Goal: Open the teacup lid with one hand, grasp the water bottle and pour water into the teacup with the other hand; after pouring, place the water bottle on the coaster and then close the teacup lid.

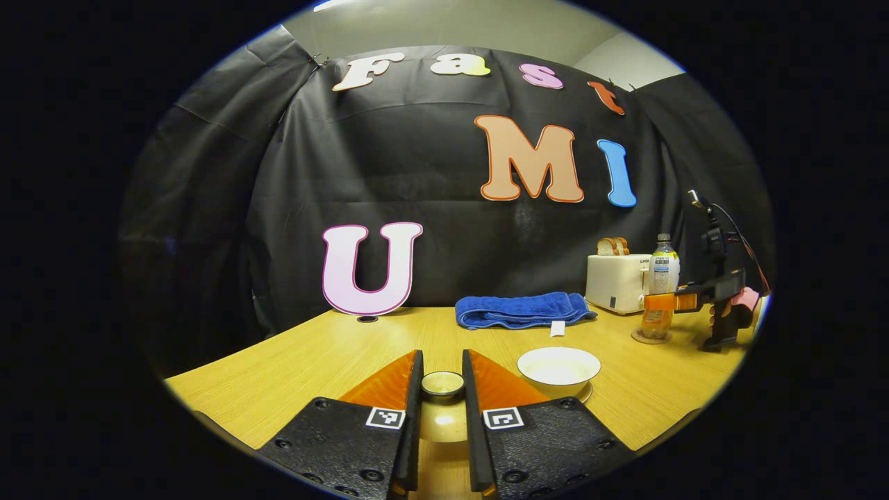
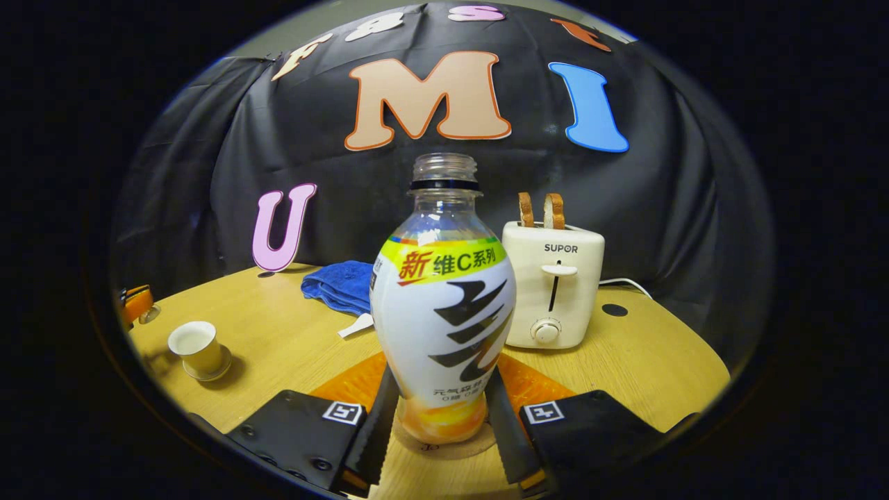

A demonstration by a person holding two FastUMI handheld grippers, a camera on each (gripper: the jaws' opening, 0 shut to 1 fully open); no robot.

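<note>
In the left gripper view my left gripper (image 1: 442,361) is shut on the teacup lid (image 1: 442,386), a pale lid with a round knob held just above the table. Beside it to the right, the white teacup (image 1: 559,367) stands open on its saucer. In the right gripper view my right gripper (image 2: 443,378) is shut on the lower body of the uncapped water bottle (image 2: 444,298). The bottle stands upright on the round coaster (image 2: 444,448) with a little orange liquid at its bottom. From the left gripper view, the bottle (image 1: 663,278) and right gripper (image 1: 668,302) are at the far right.
A cream toaster (image 2: 553,292) holding two bread slices stands right behind the bottle. A folded blue towel (image 1: 521,309) lies at the back of the wooden table (image 1: 292,368). The teacup (image 2: 196,345) sits far left in the right gripper view.
</note>
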